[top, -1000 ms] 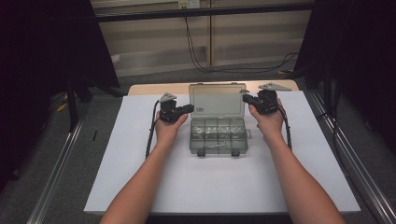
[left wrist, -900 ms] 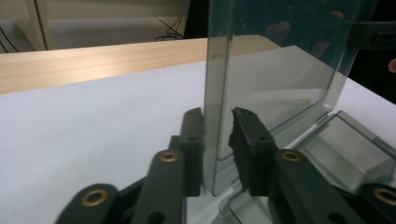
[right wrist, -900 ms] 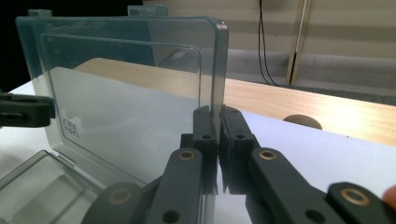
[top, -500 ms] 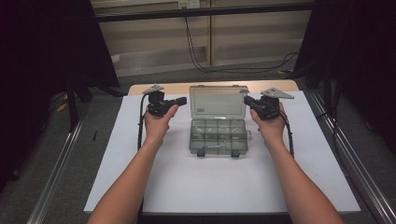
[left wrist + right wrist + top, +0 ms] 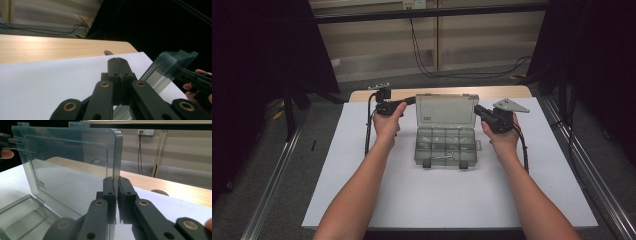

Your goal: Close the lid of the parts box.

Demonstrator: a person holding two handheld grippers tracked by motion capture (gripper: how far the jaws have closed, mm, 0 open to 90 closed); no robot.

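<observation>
The clear compartment box (image 5: 444, 145) sits mid-sheet on the white mat (image 5: 362, 190), small metal bits in its cells, its lid (image 5: 75, 162) upright, pinched by the right gripper (image 5: 117, 185), while the left gripper (image 5: 119, 65), jaws pressed together, has drawn farther left since earlier.

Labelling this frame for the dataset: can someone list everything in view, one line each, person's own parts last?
organiser box: 1, clear grey plastic, centre of the white sheet, compartments with small parts too small to identify
lid: 1, clear grey, hinged open and standing upright at the box's far edge
white sheet: 1, white, covering most of the table
table: 1, light wood, bare strip showing along the far edge
wall cables: several, black, behind the table
left gripper: 1, black, jaws shut with nothing between them, beside the lid's left edge
right gripper: 1, black, jaws clamped on the lid's right edge
forearms: 2, bare, coming in from the bottom of the high view
</observation>
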